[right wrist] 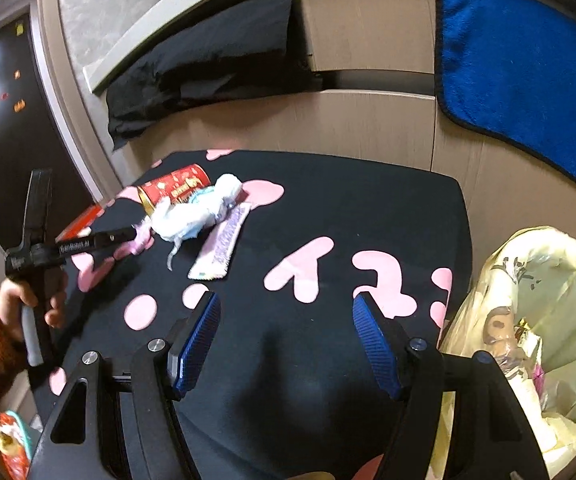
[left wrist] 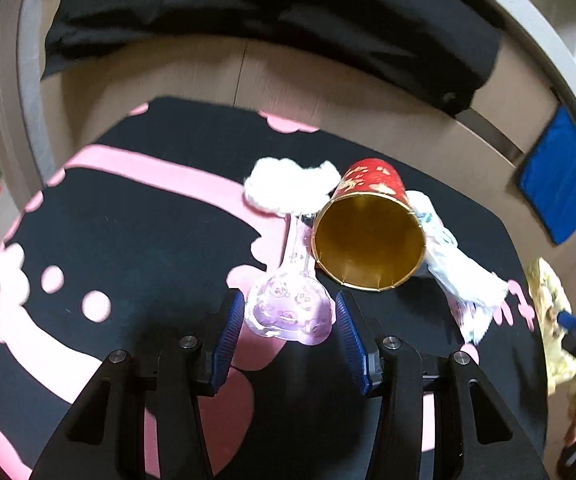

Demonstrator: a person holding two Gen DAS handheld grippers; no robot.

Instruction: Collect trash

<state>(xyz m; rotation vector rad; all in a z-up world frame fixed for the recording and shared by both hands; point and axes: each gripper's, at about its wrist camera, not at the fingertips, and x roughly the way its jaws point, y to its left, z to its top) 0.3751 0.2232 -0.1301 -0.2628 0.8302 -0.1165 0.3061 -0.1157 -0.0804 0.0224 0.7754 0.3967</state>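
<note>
Clear plastic spoon (left wrist: 289,308) between the blue pads of the left gripper (left wrist: 289,320), near edge of the black and pink cloth (left wrist: 128,240); pads (left wrist: 230,328) apart, touching or not cannot be told. Just beyond, red cup (left wrist: 367,236) on its side, gold mouth toward the camera. White wad (left wrist: 288,188) on the far left of the cup, crumpled white wrapper (left wrist: 463,280) on its right. Flat pink packet (right wrist: 220,248) beside the wrapper. Right gripper (right wrist: 286,340) wide apart, empty, above the cloth. Yellow trash bag (right wrist: 547,300) at the right, open.
</note>
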